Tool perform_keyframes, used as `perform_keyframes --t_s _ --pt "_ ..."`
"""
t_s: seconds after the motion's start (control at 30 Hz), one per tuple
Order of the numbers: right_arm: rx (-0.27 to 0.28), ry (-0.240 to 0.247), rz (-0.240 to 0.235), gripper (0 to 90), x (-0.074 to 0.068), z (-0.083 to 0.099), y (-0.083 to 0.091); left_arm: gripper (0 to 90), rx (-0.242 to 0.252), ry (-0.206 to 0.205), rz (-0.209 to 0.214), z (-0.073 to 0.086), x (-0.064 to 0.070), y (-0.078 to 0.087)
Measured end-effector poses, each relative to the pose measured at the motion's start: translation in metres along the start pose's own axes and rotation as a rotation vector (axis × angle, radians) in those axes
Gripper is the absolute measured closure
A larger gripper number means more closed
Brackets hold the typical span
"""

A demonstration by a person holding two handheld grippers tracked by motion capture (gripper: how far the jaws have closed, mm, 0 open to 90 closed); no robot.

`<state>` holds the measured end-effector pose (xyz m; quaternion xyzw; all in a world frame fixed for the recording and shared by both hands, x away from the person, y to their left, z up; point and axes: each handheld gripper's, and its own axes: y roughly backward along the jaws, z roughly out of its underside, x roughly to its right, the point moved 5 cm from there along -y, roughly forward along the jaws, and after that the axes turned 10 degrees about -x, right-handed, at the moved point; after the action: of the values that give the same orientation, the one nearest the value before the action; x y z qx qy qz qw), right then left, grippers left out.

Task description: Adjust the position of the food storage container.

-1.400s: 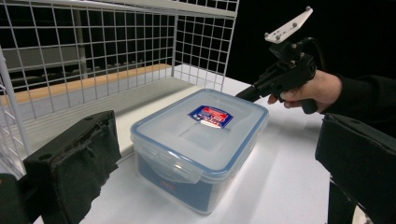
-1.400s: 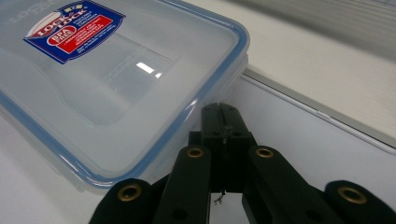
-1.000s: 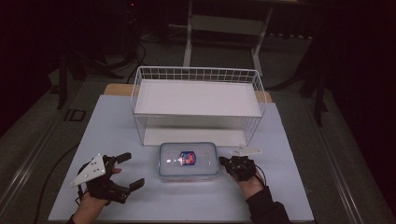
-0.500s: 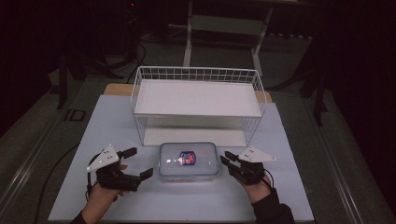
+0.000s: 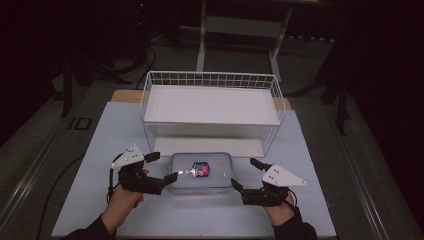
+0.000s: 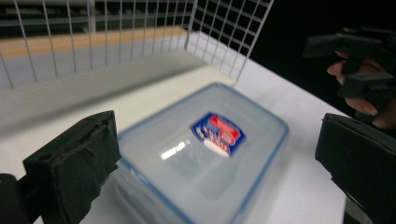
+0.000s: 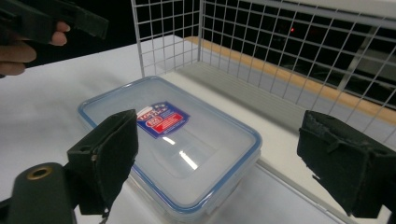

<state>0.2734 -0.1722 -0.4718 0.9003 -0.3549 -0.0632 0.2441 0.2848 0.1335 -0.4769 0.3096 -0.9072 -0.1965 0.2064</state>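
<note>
While the desk [image 5: 75,165] lay pale and mostly bare under dim light, a white wire rack [image 5: 212,107] with a flat shelf stood at its far middle, and just in front of the rack sat a clear plastic box [image 5: 201,171] with a blue-edged lid and a small red and blue label [image 5: 201,169]. Half a second before, the left tongs [image 5: 163,168] had been lower and farther out to the side; they had since come in, so that one jaw lay at the box's left edge and the other near its far left corner. The right tongs [image 5: 246,174] had drawn back a little from the box's right side and stood just beside it, apart. Both pairs were spread wide, holding nothing, with the box lying between the jaws in each gripper view. This probably meant the person was lining up a two-sided hold on the box, perhaps to lift it toward the rack.
</note>
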Motion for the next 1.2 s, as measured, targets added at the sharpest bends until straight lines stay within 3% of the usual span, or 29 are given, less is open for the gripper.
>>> perform_keyframes --t_s 0.17,0.2,0.27,0.3,0.33,0.47,0.57,0.6,0.63,0.67,0.7,0.73,0.77,0.8,1.03,1.2 --pt "0.010 0.000 -0.024 17.1 0.000 0.001 0.004 0.0 -0.033 0.038 0.003 -0.002 -0.007 -0.008" --pt "-0.021 0.015 0.027 16.5 0.002 0.002 0.005 0.0 -0.045 0.057 0.021 -0.001 -0.009 -0.011" --pt "-0.020 0.005 0.043 18.1 0.002 0.003 0.006 0.0 -0.085 0.101 0.030 -0.001 -0.017 -0.018" --pt "-0.020 0.005 0.043 18.1 0.002 0.003 0.006 0.0 -0.085 0.101 0.030 -0.001 -0.017 -0.018" --pt "-0.001 -0.012 0.010 18.1 0.002 0.003 0.007 0.0 -0.119 0.115 0.033 0.001 -0.021 -0.023" --pt "-0.007 0.007 0.006 16.0 0.001 0.004 0.007 0.0 -0.162 0.150 0.057 0.005 -0.026 -0.031" --pt "-0.014 -0.010 -0.003 13.7 0.000 0.004 0.007 0.0 -0.198 0.193 0.065 0.011 -0.033 -0.037" --pt "-0.017 -0.027 -0.002 12.0 0.001 0.004 0.007 0.0 -0.218 0.241 0.074 0.016 -0.038 -0.040" --pt "-0.017 -0.027 -0.002 12.0 0.001 0.004 0.007 0.0 -0.218 0.241 0.074 0.016 -0.038 -0.040" --pt "-0.011 -0.041 0.002 10.8 0.002 0.004 0.008 0.0 -0.230 0.297 0.088 0.022 -0.043 -0.043" --pt "-0.011 -0.041 0.002 10.8 0.002 0.004 0.008 0.0 -0.230 0.297 0.088 0.022 -0.043 -0.043" --pt "-0.015 -0.049 0.005 10.3 0.003 0.005 0.008 0.0 -0.233 0.343 0.126 0.026 -0.046 -0.045" --pt "-0.015 -0.049 0.005 10.3 0.003 0.005 0.008 0.0 -0.233 0.343 0.126 0.026 -0.046 -0.045" --pt "-0.029 -0.053 0.032 10.3 0.004 0.006 0.006 0.0 -0.242 0.381 0.152 0.030 -0.048 -0.047" --pt "-0.031 -0.058 0.036 10.2 0.003 0.006 0.005 0.0 -0.266 0.410 0.171 0.036 -0.051 -0.048" --pt "-0.054 -0.085 0.025 10.3 0.005 0.010 0.000 5.4 -0.280 0.422 0.177 0.039 -0.052 -0.050"
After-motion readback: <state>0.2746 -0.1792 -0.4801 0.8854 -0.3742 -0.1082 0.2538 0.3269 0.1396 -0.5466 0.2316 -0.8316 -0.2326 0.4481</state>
